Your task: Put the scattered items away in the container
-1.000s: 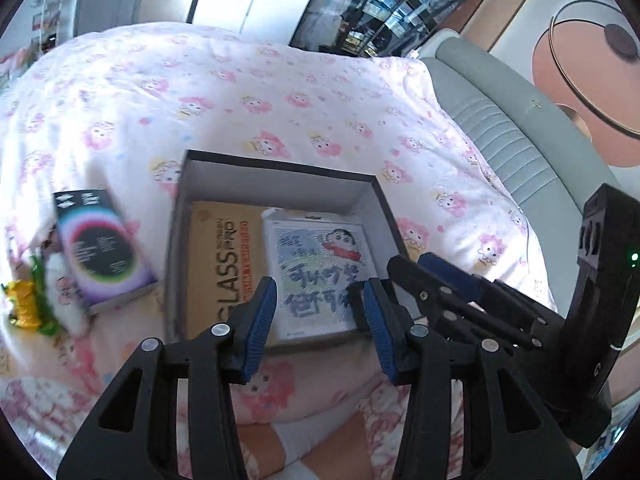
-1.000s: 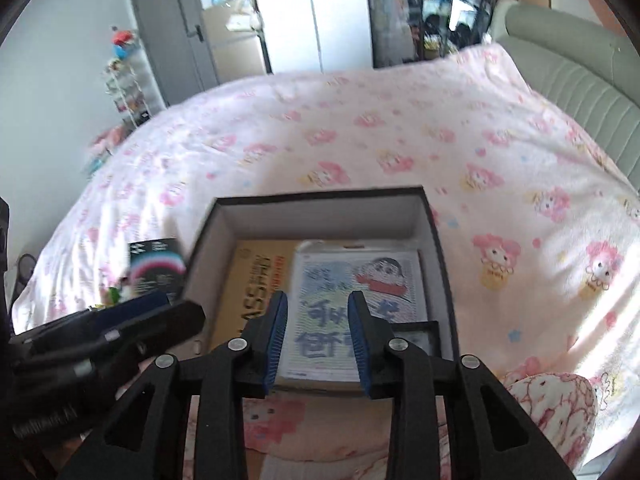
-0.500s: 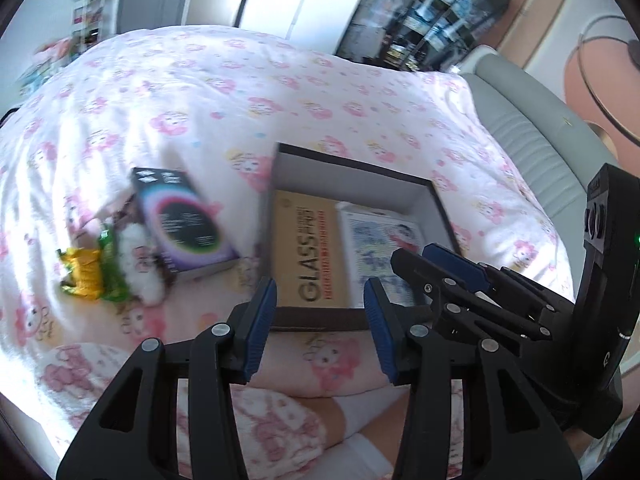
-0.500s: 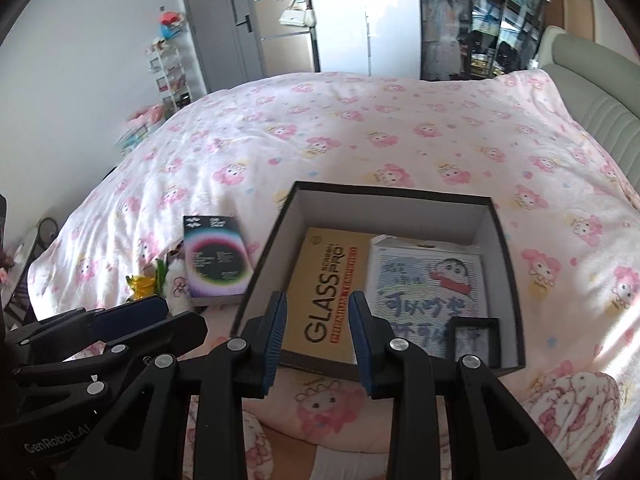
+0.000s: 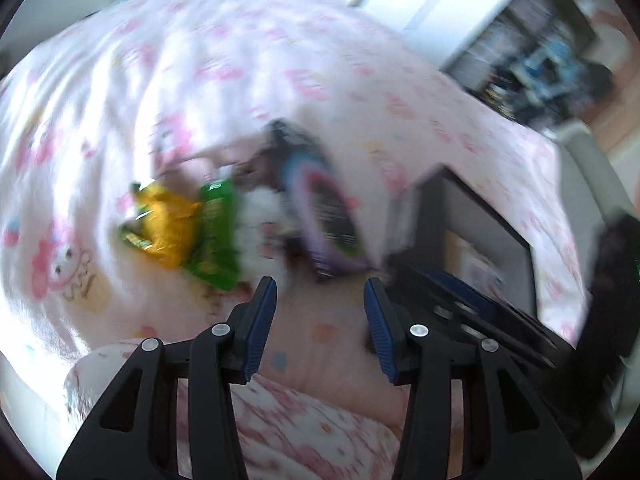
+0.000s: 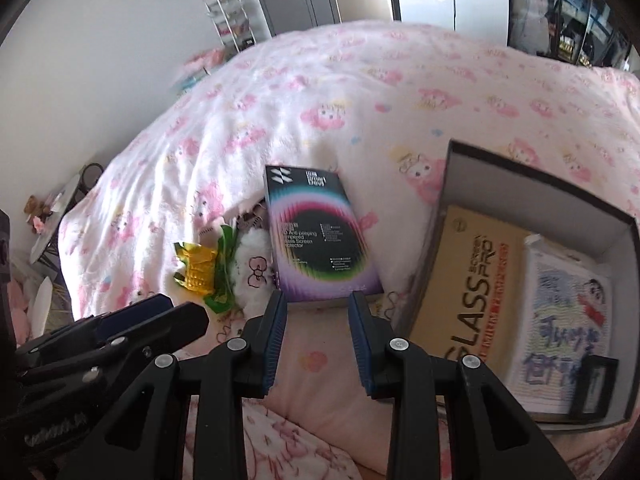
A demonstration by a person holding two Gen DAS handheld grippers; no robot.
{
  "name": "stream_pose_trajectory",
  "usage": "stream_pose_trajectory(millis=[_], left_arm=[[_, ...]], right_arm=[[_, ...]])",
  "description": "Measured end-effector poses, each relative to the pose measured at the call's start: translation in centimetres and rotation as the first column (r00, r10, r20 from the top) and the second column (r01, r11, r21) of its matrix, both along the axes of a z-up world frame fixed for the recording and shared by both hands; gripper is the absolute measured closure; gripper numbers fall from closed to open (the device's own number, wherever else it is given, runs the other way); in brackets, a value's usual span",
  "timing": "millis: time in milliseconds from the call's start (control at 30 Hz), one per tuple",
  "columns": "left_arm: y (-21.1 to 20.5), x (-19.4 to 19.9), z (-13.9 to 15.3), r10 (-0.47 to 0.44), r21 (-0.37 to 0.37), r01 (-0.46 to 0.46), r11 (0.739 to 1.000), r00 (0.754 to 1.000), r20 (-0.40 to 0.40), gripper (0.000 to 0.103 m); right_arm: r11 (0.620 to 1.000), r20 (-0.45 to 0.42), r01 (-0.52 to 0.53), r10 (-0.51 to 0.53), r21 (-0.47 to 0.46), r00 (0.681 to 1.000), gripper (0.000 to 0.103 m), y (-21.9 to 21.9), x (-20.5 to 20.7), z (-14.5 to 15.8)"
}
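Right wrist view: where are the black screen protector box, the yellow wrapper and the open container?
Screen protector box [image 6: 320, 236], right wrist view, top face.
Yellow wrapper [image 6: 196, 268], right wrist view, middle.
Container [image 6: 536, 184], right wrist view, far wall.

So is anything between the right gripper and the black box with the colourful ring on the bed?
Nothing visible. The right gripper has open, empty jaws just short of the black box, with only bare blanket between. The snack packets lie off to its left.

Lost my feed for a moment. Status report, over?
Both grippers, left and right, open, empty. Black screen-protector box ahead on bedspread, outside container. Snack packets beside it. Path clear.
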State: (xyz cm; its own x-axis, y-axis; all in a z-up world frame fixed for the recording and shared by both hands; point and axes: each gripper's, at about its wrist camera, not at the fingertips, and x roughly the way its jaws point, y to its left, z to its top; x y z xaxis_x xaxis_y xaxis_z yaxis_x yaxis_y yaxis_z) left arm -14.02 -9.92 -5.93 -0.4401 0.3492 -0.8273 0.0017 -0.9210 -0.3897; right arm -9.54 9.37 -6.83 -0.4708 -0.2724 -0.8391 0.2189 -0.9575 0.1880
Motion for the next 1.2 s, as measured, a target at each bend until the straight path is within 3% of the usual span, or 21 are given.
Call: stream_pose_trajectory(millis=[67, 200, 400, 533, 667, 700, 733, 900, 1067, 1200], left_arm=[[-0.2, -0.8, -0.9, 0.016, -0.027, -0.016, 1.000, 1.000, 0.002, 0.059], [0.4, -2.8, -2.7, -0.003, 0.034, 0.001, 0.999, 0.999, 0.050, 0.059], [1.6, -6.1, -5.1, -0.031, 0.101, 0.019, 0.995, 0.992, 0.121, 0.059], [2.5, -7.5, -7.5, -0.033, 0.112, 0.011, 0.994, 0.980, 0.195, 0.057], [2.4, -8.5, -9.4, -0.055, 0.205, 0.002, 0.979, 0.966, 0.254, 0.061], [2.3, -8.5, -9.4, -0.057, 0.226, -0.002, 0.974, 0.966, 0.254, 0.064], [2.2, -8.4, -9.3, -0.057, 0.239, -0.003, 0.971, 0.968, 0.243, 0.078], [0.7, -6.8, -6.4, -0.018, 0.212, -0.017, 0.977, 0.987, 0.161, 0.081], [-2.8, -5.1, -4.2, 0.002, 0.214, -0.033, 0.976, 0.990, 0.141, 0.082], [-5.0, -4.5, -4.2, 0.031, 0.193, -0.059, 0.979, 0.989, 0.145, 0.080]], right_arm=[[1.000, -0.006, 0.009, -0.009, 0.004, 1.000, 0.075, 0.1, -0.2, -0.2], [0.999, -0.022, 0.008, -0.007, 0.052, 1.000, 0.075, 0.5, -1.7, -0.6], [0.999, -0.052, -0.017, 0.019, 0.050, 0.998, 0.075, 0.3, -3.9, -0.4], [0.999, -0.017, -0.018, 0.019, 0.041, 1.000, 0.075, 1.0, -5.1, -1.0], [0.999, 0.001, -0.012, 0.012, 0.031, 1.000, 0.075, 1.4, -5.1, -1.7], [0.999, -0.002, -0.015, 0.015, 0.034, 1.000, 0.075, 1.5, -5.1, -1.6], [0.999, -0.007, -0.014, 0.014, 0.034, 1.000, 0.075, 1.6, -5.0, -1.4], [1.000, -0.002, -0.012, 0.012, 0.008, 1.000, 0.075, 2.2, -4.4, -0.4], [0.998, 0.037, -0.047, 0.049, -0.052, 0.998, 0.075, 1.3, -3.9, -0.7], [0.990, 0.091, -0.095, 0.104, -0.103, 0.990, 0.075, -1.3, -3.7, -2.2]])
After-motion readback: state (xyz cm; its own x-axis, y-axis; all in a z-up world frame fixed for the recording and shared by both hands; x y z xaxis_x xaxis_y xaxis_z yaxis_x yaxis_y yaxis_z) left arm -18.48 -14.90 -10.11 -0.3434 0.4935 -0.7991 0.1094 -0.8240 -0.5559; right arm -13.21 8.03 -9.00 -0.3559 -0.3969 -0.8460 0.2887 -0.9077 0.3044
